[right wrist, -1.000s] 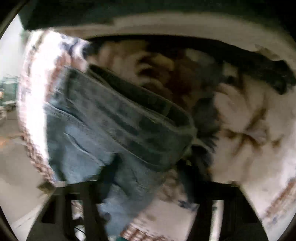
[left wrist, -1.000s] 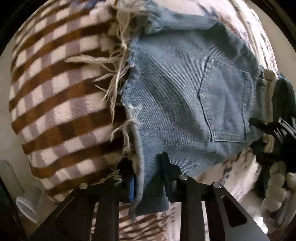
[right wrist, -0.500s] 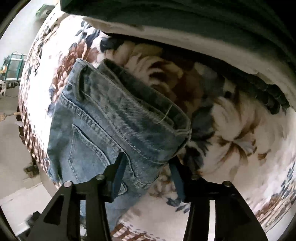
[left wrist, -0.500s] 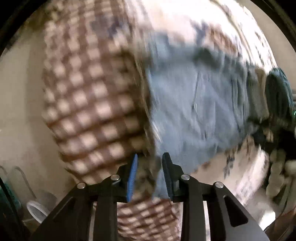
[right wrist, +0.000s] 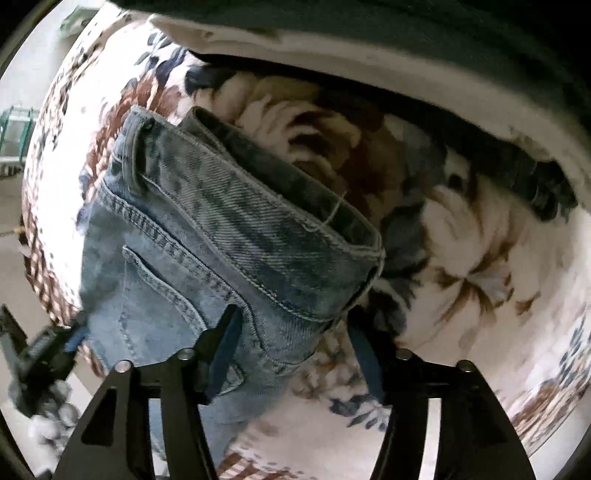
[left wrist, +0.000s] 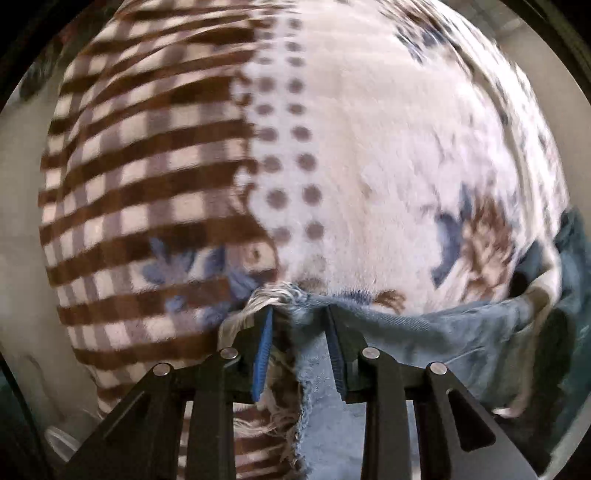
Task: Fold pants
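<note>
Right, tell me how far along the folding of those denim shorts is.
Early to midway, by my reading. Done: the light blue frayed denim shorts lie on the floral and checked blanket. In hand: the left gripper has the frayed hem between its fingers; the right gripper straddles the waistband, jaws apart. Left: no finished, flattened fold shows.

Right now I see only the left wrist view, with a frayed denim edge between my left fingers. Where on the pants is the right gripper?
Observer: The right gripper is at the waistband end of the pants, with its fingers wide apart around the waistband corner.
Operator: Which side of the pants faces up there?
Observer: The back. A stitched back pocket shows just below the waistband.
Operator: What lies beyond the waistband?
Observer: A dark cloth over a white edge lies at the far side of the floral blanket.
</note>
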Demonstrator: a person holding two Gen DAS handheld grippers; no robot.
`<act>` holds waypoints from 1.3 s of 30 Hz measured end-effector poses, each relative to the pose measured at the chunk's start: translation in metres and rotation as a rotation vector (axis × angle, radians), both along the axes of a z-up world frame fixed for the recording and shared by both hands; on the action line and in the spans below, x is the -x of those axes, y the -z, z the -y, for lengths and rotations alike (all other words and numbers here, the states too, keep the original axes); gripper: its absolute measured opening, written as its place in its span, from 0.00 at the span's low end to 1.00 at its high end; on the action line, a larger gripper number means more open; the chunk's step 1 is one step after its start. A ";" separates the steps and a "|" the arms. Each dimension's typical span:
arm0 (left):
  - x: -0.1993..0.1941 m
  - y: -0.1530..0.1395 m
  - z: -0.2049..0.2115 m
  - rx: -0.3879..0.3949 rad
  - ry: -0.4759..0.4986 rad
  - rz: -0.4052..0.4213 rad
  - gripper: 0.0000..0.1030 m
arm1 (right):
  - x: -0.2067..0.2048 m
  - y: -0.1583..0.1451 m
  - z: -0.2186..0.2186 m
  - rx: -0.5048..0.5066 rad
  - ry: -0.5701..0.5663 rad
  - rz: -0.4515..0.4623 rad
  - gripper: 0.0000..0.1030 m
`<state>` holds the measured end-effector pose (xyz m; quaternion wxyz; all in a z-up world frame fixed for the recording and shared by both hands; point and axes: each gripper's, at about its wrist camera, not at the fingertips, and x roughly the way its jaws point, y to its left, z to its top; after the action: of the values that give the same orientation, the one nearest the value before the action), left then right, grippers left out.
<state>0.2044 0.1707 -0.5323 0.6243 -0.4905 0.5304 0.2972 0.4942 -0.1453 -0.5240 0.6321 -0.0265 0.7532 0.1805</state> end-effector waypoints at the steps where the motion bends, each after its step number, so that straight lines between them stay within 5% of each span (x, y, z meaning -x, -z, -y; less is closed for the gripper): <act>1: 0.009 -0.005 0.004 0.009 -0.001 0.005 0.26 | 0.000 0.001 -0.003 0.000 -0.010 -0.001 0.66; 3: 0.027 -0.013 0.016 0.037 -0.003 0.032 0.34 | 0.000 0.007 -0.011 -0.011 -0.009 -0.019 0.68; 7: 0.069 -0.009 0.073 0.252 -0.072 0.137 0.50 | -0.004 0.022 -0.016 -0.084 0.001 -0.080 0.78; 10: 0.080 0.014 0.118 0.426 -0.137 0.162 0.53 | -0.004 0.030 -0.016 -0.104 0.011 -0.105 0.78; 14: 0.076 0.042 0.150 0.512 -0.192 0.184 0.54 | -0.006 0.034 -0.019 -0.136 0.008 -0.119 0.78; 20: 0.044 0.040 0.163 0.322 -0.105 0.105 0.57 | -0.012 0.043 -0.007 -0.216 0.007 -0.130 0.78; 22: 0.038 0.027 0.167 0.239 -0.048 0.073 0.29 | -0.013 0.042 0.000 -0.259 0.043 -0.105 0.66; 25: 0.033 0.016 0.166 0.168 -0.001 0.091 0.15 | -0.008 0.038 0.011 -0.299 0.082 -0.052 0.49; 30: 0.023 -0.012 0.153 0.041 0.209 0.132 0.07 | 0.014 0.014 0.020 -0.314 0.180 -0.004 0.29; 36: 0.013 -0.059 0.099 -0.020 0.322 0.193 0.06 | 0.049 -0.034 0.053 -0.355 0.337 -0.011 0.26; 39: 0.020 -0.065 0.087 -0.057 0.358 0.176 0.07 | 0.090 -0.033 0.069 -0.371 0.418 -0.072 0.26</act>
<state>0.1843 0.0833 -0.4674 0.7248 -0.3947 0.5439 0.1521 0.4038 -0.2139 -0.4914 0.6224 0.2520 0.7184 0.1816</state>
